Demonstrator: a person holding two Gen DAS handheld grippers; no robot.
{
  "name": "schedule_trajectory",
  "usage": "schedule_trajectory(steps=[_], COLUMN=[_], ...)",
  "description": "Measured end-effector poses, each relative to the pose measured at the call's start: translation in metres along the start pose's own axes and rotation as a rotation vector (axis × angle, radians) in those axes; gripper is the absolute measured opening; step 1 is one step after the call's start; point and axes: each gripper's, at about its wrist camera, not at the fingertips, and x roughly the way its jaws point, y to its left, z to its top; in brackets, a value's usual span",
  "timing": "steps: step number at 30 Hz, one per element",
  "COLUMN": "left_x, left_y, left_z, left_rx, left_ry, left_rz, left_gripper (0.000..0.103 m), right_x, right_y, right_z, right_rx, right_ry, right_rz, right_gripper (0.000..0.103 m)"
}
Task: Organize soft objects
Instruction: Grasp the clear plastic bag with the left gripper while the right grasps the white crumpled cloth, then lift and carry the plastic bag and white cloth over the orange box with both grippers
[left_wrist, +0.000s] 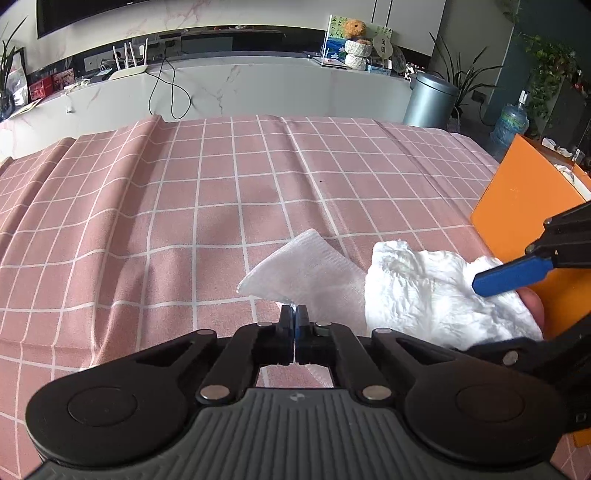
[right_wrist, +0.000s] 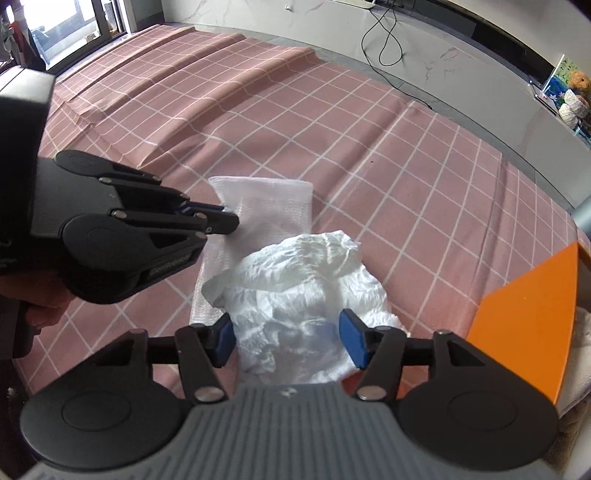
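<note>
Pink checked tablecloth (right_wrist: 369, 155): left gripper (left_wrist: 294, 314) pinches folded towel (left_wrist: 306, 266) edge; right gripper (right_wrist: 286, 341) spread around crumpled cloth (right_wrist: 306, 280), frame bottom-center.

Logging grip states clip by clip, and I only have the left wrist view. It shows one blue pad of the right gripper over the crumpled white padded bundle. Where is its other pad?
Observer: The right gripper stands open, with one blue pad on each side of the crumpled white padded bundle.
Reviewer: How far does the white waffle-weave cloth reach?
Observer: It is a long folded strip, and its near end runs under the bundle.
Reviewer: Where on it is the left gripper?
Observer: It is shut on the strip's long edge, near the far end and clear of the bundle.
</note>
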Motion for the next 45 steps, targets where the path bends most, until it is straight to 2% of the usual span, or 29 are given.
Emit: schedule_trajectory(steps=[2,5,6,9,11,13,16,29,32,38,43,45], left_x=[-0.005,-0.011,-0.012,-0.017,-0.022,-0.028,-0.04,-0.118,-0.135,-0.166,-0.192,-0.201], left_y=[-0.004,-0.007,-0.007,-0.005,-0.002,-0.002,-0.002,-0.005,-0.012,-0.026,-0.046,-0.055], left_z=[0.001,-0.001,-0.002,-0.007,-0.009,-0.009,-0.01,-0.01,-0.011,-0.008,-0.002,-0.001], left_rx=[0.026,0.042,0.045,0.041,0.025,0.015,0.008,-0.028,-0.019,-0.005,0.032,0.042], left_ry=[-0.004,0.008,0.015,0.033,0.027,0.013,-0.014,-0.198,-0.231,-0.297,-0.363,-0.385], left_rz=[0.008,0.012,0.011,0.011,0.008,0.005,0.005,-0.003,0.015,0.036,0.018,-0.011], left_gripper=[0.0,0.0,0.0,0.0,0.0,0.0,0.0,0.0,0.0,0.0,0.0,0.0], right_x=[0.002,0.01,0.013,0.021,0.025,0.025,0.016,-0.083,-0.106,-0.144,-0.179,-0.192], right_y=[-0.005,-0.008,-0.008,-0.006,-0.003,0.001,0.005,0.015,0.02,0.03,0.024,0.018], right_z=[0.002,0.003,0.002,0.0,-0.001,-0.002,-0.003,-0.022,-0.032,-0.058,-0.086,-0.098], right_rx=[0.026,0.053,0.066,0.092,0.105,0.105,0.104,0.143,0.139,0.139,0.153,0.171], right_ry=[-0.006,0.004,0.014,0.018,0.015,0.003,-0.035,-0.253,-0.317,-0.369,-0.422,-0.437], right_rz=[-0.003,-0.012,-0.008,-0.002,-0.004,-0.011,-0.026,-0.027,-0.014,-0.028,-0.071,-0.092], right_gripper=[0.065,0.062,0.053,0.05,0.039,0.025,0.017,0.016,0.016,0.016,0.016,0.016])
